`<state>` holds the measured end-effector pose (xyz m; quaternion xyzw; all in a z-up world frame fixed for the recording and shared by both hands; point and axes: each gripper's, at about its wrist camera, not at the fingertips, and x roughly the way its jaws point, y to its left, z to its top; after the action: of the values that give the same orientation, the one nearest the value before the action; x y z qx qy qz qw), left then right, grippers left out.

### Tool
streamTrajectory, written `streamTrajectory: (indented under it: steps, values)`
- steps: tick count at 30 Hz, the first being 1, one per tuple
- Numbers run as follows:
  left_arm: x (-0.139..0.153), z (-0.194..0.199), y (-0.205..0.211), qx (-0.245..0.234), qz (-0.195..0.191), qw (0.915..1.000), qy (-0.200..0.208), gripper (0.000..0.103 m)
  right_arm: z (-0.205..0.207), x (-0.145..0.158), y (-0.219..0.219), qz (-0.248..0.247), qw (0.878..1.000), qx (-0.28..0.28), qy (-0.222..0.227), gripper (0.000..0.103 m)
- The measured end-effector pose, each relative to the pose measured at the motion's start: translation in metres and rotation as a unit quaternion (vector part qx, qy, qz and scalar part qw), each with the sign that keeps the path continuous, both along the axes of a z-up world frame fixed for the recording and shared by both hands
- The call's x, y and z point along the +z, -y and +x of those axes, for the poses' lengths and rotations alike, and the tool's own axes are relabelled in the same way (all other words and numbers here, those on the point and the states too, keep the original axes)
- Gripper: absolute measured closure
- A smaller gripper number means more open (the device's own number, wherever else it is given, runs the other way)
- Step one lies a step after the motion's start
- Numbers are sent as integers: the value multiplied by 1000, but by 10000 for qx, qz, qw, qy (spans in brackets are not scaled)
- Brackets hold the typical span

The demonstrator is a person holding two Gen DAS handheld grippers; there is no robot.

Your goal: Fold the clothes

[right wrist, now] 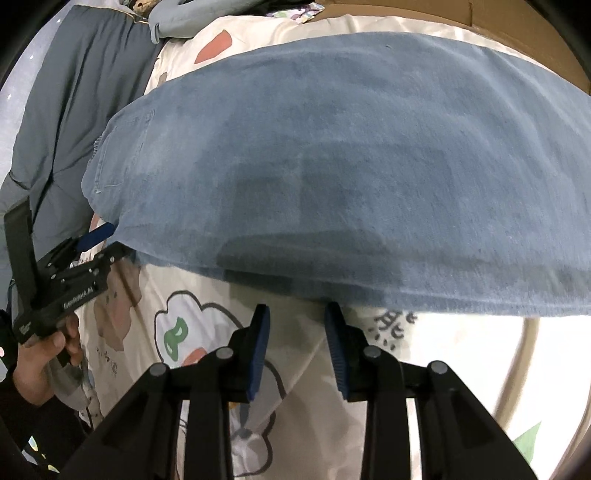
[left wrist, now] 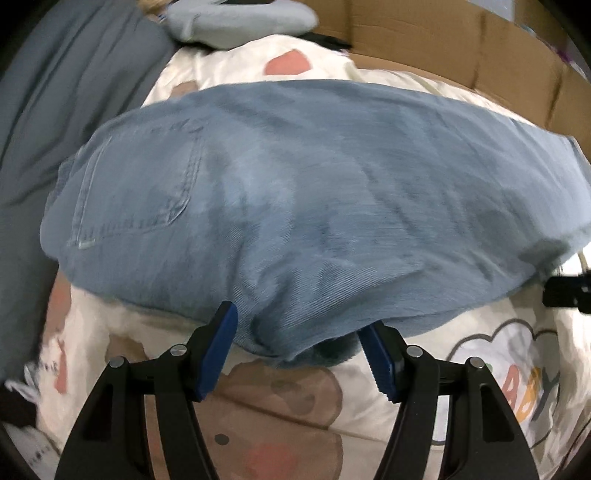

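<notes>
Blue jeans (left wrist: 295, 206) lie folded lengthwise across a cream cartoon-print quilt (left wrist: 280, 402), back pocket at the left. My left gripper (left wrist: 299, 325) is open, its blue pads (left wrist: 218, 354) either side of the jeans' near edge, which sags between them. In the right wrist view the jeans (right wrist: 351, 177) fill the middle. My right gripper (right wrist: 297, 314) is open just short of their near edge, holding nothing. The left gripper (right wrist: 99, 240) shows at the jeans' left end, held by a hand (right wrist: 44, 354).
A grey-blue duvet (left wrist: 55, 122) lies at the left. A light blue cushion (left wrist: 240, 18) sits at the far end. Brown cardboard (left wrist: 461, 48) runs along the far right. The right gripper's black body (left wrist: 565, 291) shows at the right edge.
</notes>
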<state>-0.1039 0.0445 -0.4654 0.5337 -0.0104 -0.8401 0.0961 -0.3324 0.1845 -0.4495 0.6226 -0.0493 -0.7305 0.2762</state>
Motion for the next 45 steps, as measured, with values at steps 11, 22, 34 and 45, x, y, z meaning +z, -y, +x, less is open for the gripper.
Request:
streamTrajectory:
  steps: [11, 22, 34, 45]
  values:
    - [-2, 14, 37, 773, 16, 9967, -260, 31, 8, -3, -7, -4, 9999, -89, 58, 74]
    - [-26, 4, 35, 1074, 427, 9933, 67, 31, 14, 8, -46, -365, 9968, -660, 258, 74]
    - [-37, 16, 65, 1456, 501, 9874, 359, 13, 17, 17, -106, -198, 9905, -1359, 67, 74]
    - [-15, 37, 50, 819, 557, 9944, -374, 59, 18, 23, -175, -12, 9732, -2290, -207, 74]
